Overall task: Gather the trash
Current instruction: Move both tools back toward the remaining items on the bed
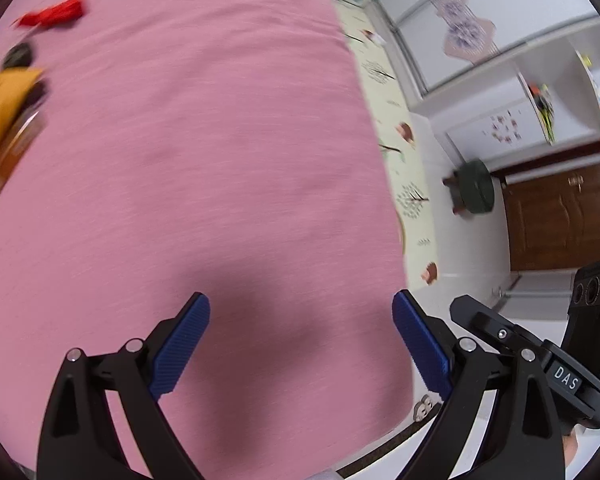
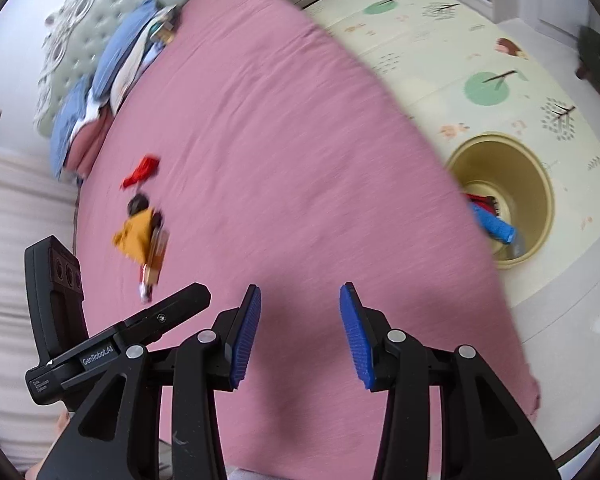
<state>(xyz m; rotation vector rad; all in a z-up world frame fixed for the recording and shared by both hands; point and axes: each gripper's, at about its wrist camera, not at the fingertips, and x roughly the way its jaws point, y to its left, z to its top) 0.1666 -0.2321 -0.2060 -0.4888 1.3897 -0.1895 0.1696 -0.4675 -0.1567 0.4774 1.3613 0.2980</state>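
Trash lies on a pink bed [image 2: 280, 140]: a red wrapper [image 2: 142, 170], a small dark round item [image 2: 137, 203], and an orange packet [image 2: 138, 236] on a brown box [image 2: 156, 260]. They also show at the left edge of the left wrist view: red wrapper [image 1: 54, 14], orange packet [image 1: 4, 108]. A yellow bin [image 2: 504, 196] on the floor beside the bed holds a blue packet [image 2: 494, 226] and something red. My left gripper [image 1: 300, 344] is open and empty over the bed. My right gripper [image 2: 300, 328] is open and empty, well short of the trash.
Blue and pink pillows [image 2: 100, 80] lie against a padded headboard [image 2: 84, 20]. A patterned play mat [image 2: 480, 60] covers the floor right of the bed. A dark green stool [image 1: 474, 186] stands near a brown door [image 1: 560, 220]. The bed edge runs near the bin.
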